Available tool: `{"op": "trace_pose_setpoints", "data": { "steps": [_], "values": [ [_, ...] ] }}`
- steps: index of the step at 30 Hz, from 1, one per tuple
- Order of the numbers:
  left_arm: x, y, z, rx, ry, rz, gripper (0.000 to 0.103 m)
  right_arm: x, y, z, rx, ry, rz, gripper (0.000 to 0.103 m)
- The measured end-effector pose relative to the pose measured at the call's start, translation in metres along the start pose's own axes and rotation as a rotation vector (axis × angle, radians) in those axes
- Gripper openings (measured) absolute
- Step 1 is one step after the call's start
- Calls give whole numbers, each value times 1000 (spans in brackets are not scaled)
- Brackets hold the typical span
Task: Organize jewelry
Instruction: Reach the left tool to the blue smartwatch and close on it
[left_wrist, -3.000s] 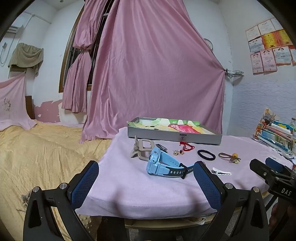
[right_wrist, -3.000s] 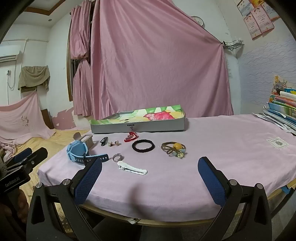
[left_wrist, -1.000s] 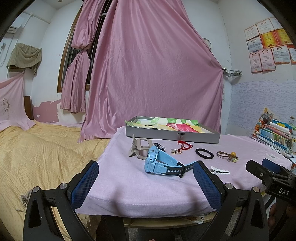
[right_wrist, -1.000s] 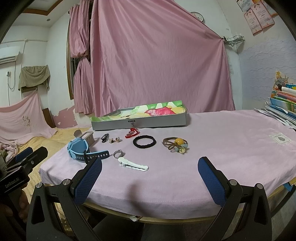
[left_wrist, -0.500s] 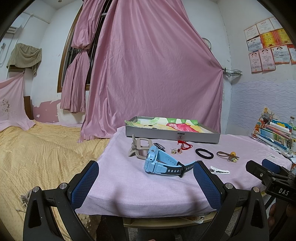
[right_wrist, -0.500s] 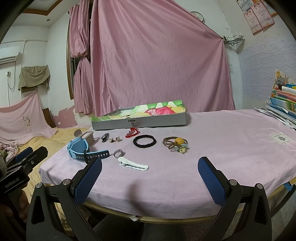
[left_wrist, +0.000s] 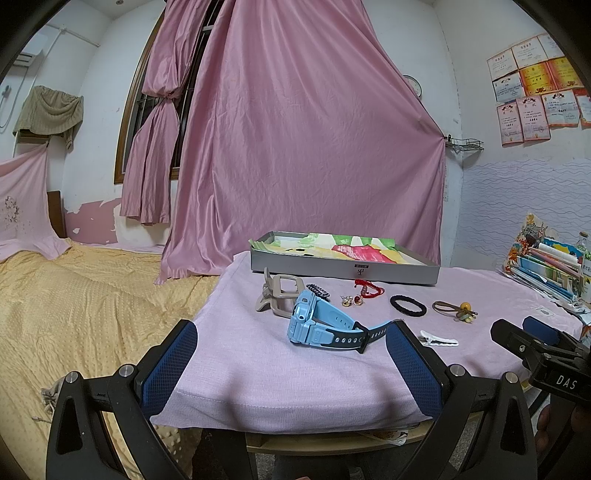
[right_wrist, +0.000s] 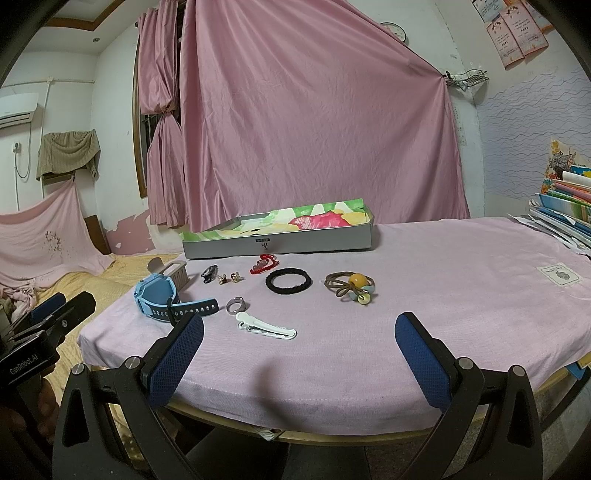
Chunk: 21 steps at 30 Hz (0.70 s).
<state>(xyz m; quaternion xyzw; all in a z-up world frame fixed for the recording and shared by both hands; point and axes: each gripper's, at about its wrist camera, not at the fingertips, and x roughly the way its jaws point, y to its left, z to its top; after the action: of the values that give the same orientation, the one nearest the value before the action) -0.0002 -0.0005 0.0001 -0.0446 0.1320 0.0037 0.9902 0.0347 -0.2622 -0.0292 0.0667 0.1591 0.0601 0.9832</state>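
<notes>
A blue watch (left_wrist: 325, 326) (right_wrist: 162, 299) lies on the pink-clothed table, just beyond my left gripper (left_wrist: 291, 347), which is open and empty. Behind the watch sits a beige claw clip (left_wrist: 279, 295). To the right lie small earrings (left_wrist: 351, 301), a red bracelet (left_wrist: 365, 287), a black hair tie (right_wrist: 288, 280), a brown hair tie with a yellow bead (right_wrist: 352, 288), a silver ring (right_wrist: 236, 305) and a white hair clip (right_wrist: 266, 325). My right gripper (right_wrist: 299, 336) is open near the white clip. A grey tray (right_wrist: 280, 242) with colourful lining stands at the back.
A bed with a yellow cover (left_wrist: 74, 306) lies left of the table. Stacked books (left_wrist: 550, 266) sit at the table's right edge. A pink curtain (left_wrist: 295, 147) hangs behind the tray. The right part of the tablecloth (right_wrist: 461, 277) holds only a small label.
Both grippers have barely moved over the last second; earlier the views dropped slightly lower toward the table edge. The items on the cloth have not moved.
</notes>
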Motion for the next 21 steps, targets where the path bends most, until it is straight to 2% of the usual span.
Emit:
{"op": "trace_pose_setpoints", "data": {
  "steps": [10,15,21],
  "values": [
    [2,-2,-4,-8,6,2,103,1,7,-2,-29,-19,4,102],
    [5,5,-1,-35,-5,31,103,-7,6,4,-35,-80,14,102],
    [23,16,13,-65,15,8,103,-2,0,24,-58,-127,21,102]
  ]
}}
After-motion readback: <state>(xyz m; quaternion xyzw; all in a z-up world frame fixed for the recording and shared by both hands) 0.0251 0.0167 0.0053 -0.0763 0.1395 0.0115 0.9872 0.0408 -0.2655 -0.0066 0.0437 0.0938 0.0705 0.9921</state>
